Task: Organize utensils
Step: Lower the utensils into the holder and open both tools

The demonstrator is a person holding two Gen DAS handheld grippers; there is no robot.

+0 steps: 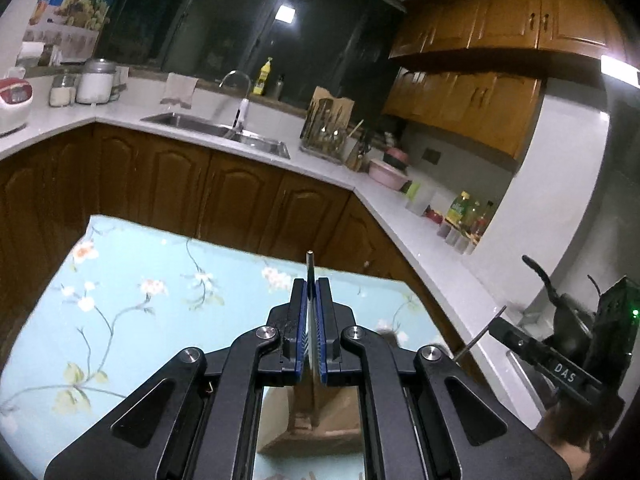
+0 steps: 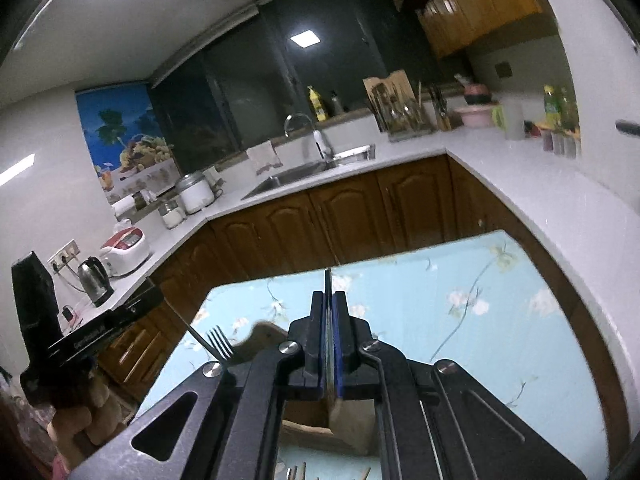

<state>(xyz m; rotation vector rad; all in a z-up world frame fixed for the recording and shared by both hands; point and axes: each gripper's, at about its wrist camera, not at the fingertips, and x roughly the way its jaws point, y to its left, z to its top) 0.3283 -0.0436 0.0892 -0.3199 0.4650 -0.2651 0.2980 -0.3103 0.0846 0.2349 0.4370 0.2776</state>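
Observation:
My left gripper (image 1: 311, 284) is shut on a thin metal utensil (image 1: 310, 264), seen edge-on, whose tip pokes past the blue pads. My right gripper (image 2: 329, 296) is likewise shut on a slim metal utensil (image 2: 328, 276); I cannot tell what kind either is. Both hover over a table with a blue floral cloth (image 1: 140, 320). A brown box (image 1: 320, 436) sits under the fingers. In the right wrist view the left gripper (image 2: 156, 304) is at the left, with fork tines (image 2: 219, 342) beside it. In the left wrist view the right gripper (image 1: 500, 324) shows at the right with a thin rod (image 1: 478, 334) across its tip.
A white L-shaped counter (image 1: 320, 168) over brown cabinets wraps behind the table, with a sink (image 1: 224, 130), a utensil rack (image 1: 326, 128), pink bowls (image 1: 388, 172) and bottles. A kettle (image 2: 94, 280) and a rice cooker (image 2: 126, 252) stand at the left. Several wooden sticks (image 2: 296, 472) lie near the box.

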